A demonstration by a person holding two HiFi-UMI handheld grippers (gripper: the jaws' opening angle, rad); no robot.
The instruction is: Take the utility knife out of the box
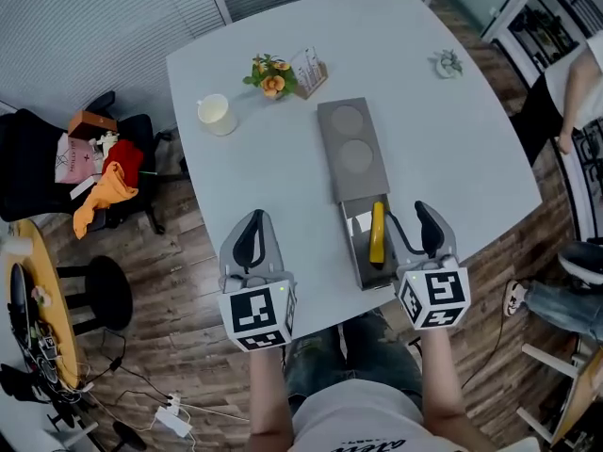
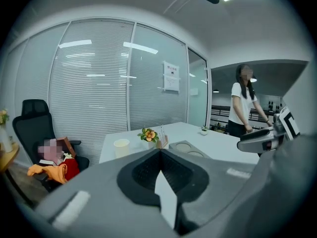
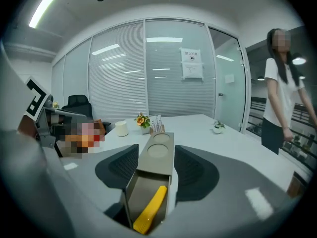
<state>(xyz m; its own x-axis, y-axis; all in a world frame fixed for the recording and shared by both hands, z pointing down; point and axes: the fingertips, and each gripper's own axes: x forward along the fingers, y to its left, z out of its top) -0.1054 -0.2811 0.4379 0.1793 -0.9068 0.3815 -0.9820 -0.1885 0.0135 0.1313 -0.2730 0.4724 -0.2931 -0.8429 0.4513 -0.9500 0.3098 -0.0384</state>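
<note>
Utility knife (image 1: 377,234), yellow, lies inside the open near end of a long grey box (image 1: 347,149) on the white table (image 1: 452,149). Its long axis runs along the box's own length, away from the person and toward the far edge of the table. In the right gripper view the knife (image 3: 150,210) slants a little, its far end leaning toward the right wall of the box (image 3: 159,155). Which end carries the blade I cannot tell. A lid with two round recesses covers the far part of the box; only the near part is uncovered.

The right gripper (image 1: 407,222) hangs at the near right corner of the box. Its own view shows the right gripper (image 3: 156,150) with jaws spread wide and the box between them (nothing is clamped, and whether a jaw touches the box wall is not clear).

The left gripper (image 1: 252,238) sits well to the left of the box over bare tabletop. In its own view the left gripper (image 2: 159,152) has its dark pads pressed together at the tips, with nothing held.

Farther back on the table stand a pale cup (image 1: 217,114), a small pot of orange flowers (image 1: 271,75), a card holder (image 1: 309,71) just beside the flowers, and a tiny plant (image 1: 447,62) off to the right. A person in a white shirt (image 3: 283,100) stands beyond the table's right side.
</note>
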